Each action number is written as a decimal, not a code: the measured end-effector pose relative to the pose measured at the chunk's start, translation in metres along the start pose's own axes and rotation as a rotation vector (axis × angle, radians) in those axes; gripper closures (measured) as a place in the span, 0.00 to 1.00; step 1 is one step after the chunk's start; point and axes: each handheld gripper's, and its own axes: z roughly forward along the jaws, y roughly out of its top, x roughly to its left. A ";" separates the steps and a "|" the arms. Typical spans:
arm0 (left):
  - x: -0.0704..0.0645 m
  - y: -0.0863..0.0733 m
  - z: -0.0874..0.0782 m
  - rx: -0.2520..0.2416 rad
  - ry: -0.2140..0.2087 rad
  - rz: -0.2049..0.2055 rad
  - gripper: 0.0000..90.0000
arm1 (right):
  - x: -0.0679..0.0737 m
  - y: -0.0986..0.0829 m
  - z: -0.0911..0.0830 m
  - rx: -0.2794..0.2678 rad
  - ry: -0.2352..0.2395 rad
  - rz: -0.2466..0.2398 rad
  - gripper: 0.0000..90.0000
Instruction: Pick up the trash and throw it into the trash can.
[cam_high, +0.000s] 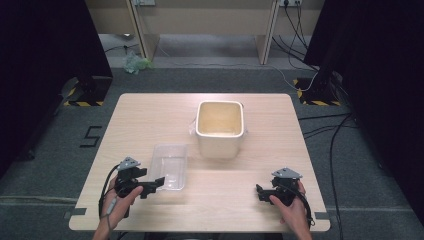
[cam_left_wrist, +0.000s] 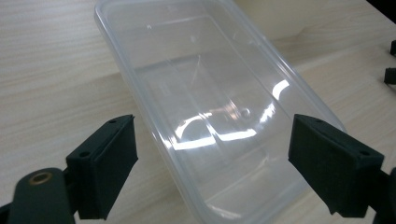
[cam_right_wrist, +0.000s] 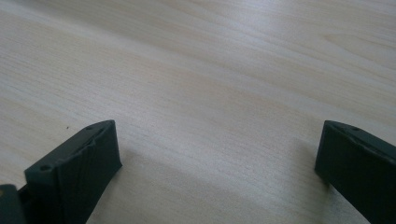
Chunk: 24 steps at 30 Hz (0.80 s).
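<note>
I inspected the station from above and along both tools. The wooden table (cam_high: 150, 115) carried two containers. A clear plastic tray (cam_high: 170, 165), rectangular and empty, lay flat left of centre, its long side running away from me. A cream square tub (cam_high: 220, 127), upright and open at the top, stood at the middle of the table, just beyond and to the right of the tray; the two were near each other but I could not tell whether they touched.

My left hand (cam_high: 120, 200) held the left gripper (cam_high: 161, 181) at the near left edge of the table, its tip pointed toward the near end of the tray. Along that gripper's own view the jaws stood wide apart, one on either side of the tray's near end (cam_left_wrist: 219, 140), grasping nothing; the pads were clear of the tray walls. A corner of the tub showed pale at the top of that view (cam_left_wrist: 275, 18).

My right hand (cam_high: 292, 207) held the right gripper (cam_high: 259, 192) at the near right of the table, well apart from both containers. Its jaws were likewise released, spread wide over bare wood (cam_right_wrist: 210, 93), with nothing between them.
</note>
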 end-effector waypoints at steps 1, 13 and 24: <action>0.000 0.000 0.000 0.000 0.000 0.000 0.17 | 0.000 0.000 0.000 0.000 0.000 0.000 0.00; 0.026 0.021 0.027 0.010 0.023 -0.026 0.22 | 0.000 0.000 0.000 0.000 0.001 0.000 0.00; 0.017 0.012 0.029 0.023 -0.023 -0.021 0.36 | 0.002 0.000 0.000 -0.006 0.011 -0.009 0.04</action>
